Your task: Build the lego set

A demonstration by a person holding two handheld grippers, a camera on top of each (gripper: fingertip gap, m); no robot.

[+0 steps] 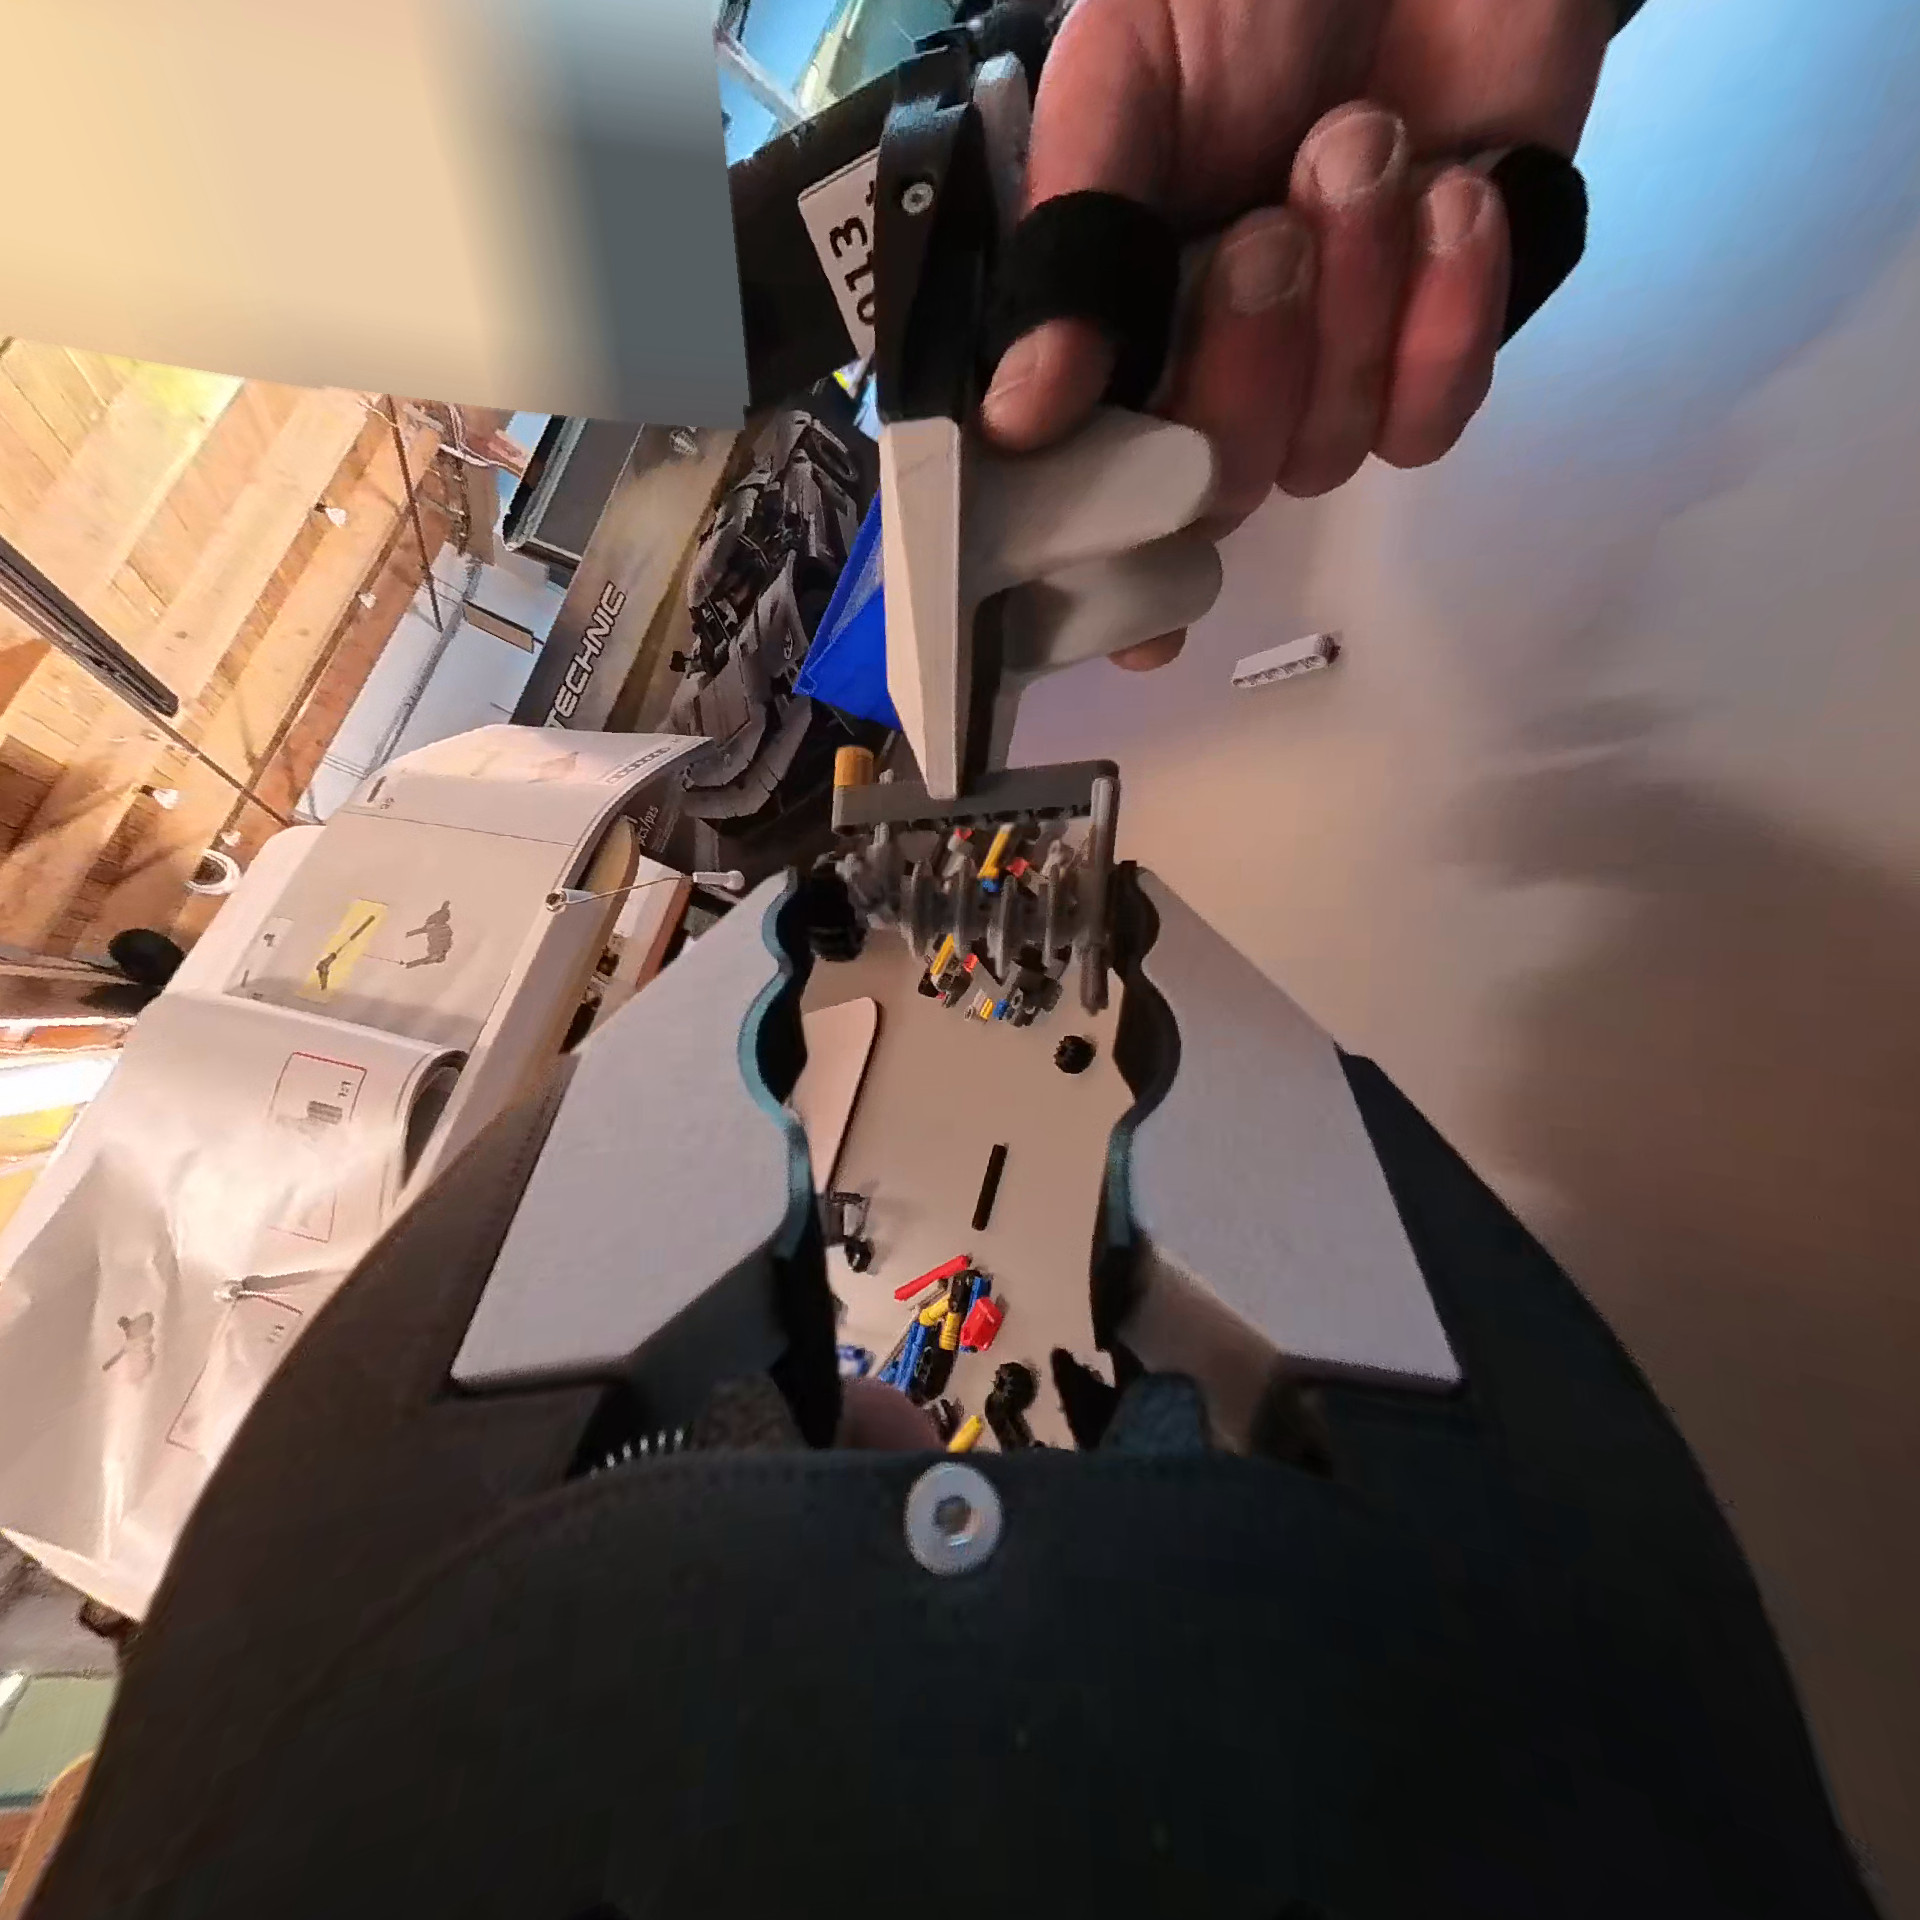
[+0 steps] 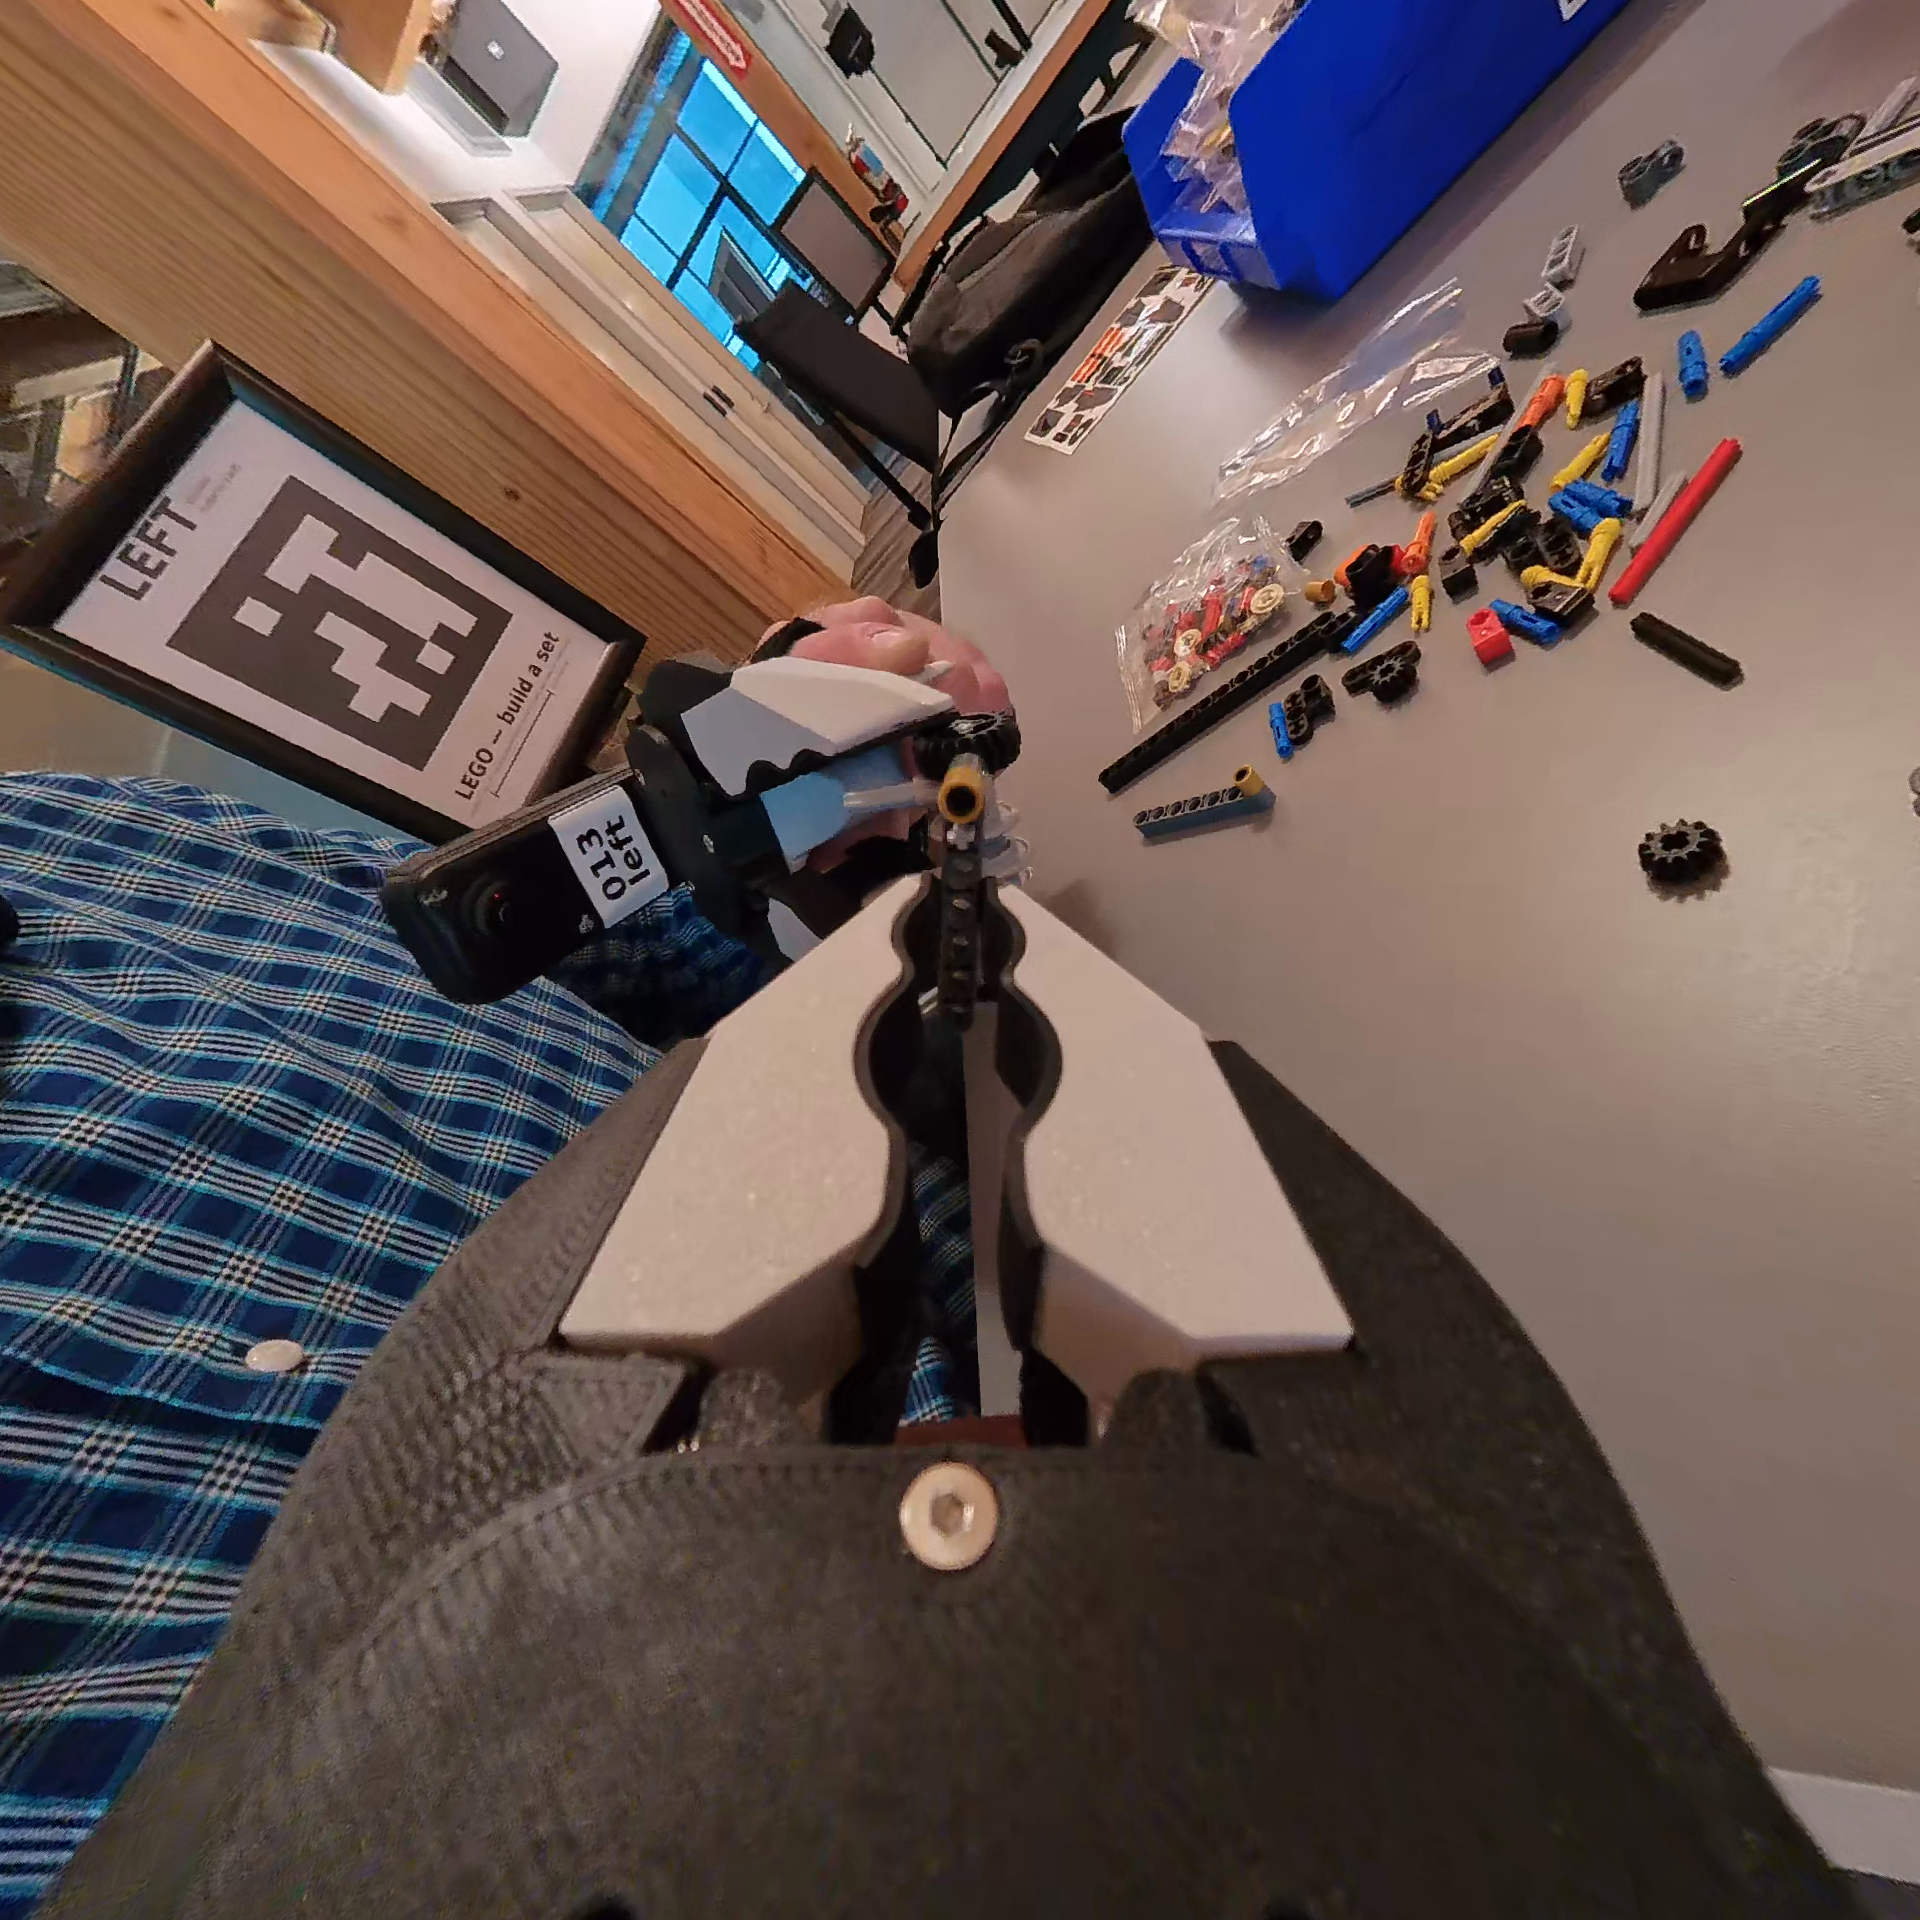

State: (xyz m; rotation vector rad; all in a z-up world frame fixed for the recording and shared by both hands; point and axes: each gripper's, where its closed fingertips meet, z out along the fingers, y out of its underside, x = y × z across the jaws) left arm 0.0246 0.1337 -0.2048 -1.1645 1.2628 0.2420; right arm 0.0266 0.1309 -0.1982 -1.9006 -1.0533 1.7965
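Above the grey table (image 2: 1455,1143), both grippers held one half-built model (image 1: 982,914) between them, off the surface. Left gripper (image 1: 961,935) was clamped across the model's width, one fingertip on a black gear at one end, the other against a grey axle at the far end. Right gripper (image 2: 961,935) was closed narrow on the dark grey beam (image 1: 977,795) along the model's top edge; its fingertips pinched the beam edge-on. Judgement: the beam grip was thin and near one edge, so any twist between the two hands could lever the beam off its pins or pop the small yellow and blue pins loose; the yellow-tipped axle (image 2: 958,798) sticking out at the end looked easy to knock. Left wrist view showed the model side-on with its row of grey pieces, the open instruction booklet (image 1: 343,1039), the set's box (image 1: 707,644) and a lone white beam (image 1: 1285,661) on the table. Right wrist view alone showed the loose parts pile (image 2: 1538,520), the bag of small parts (image 2: 1210,613), a blue bin (image 2: 1351,135) and a black gear (image 2: 1681,857) lying apart.
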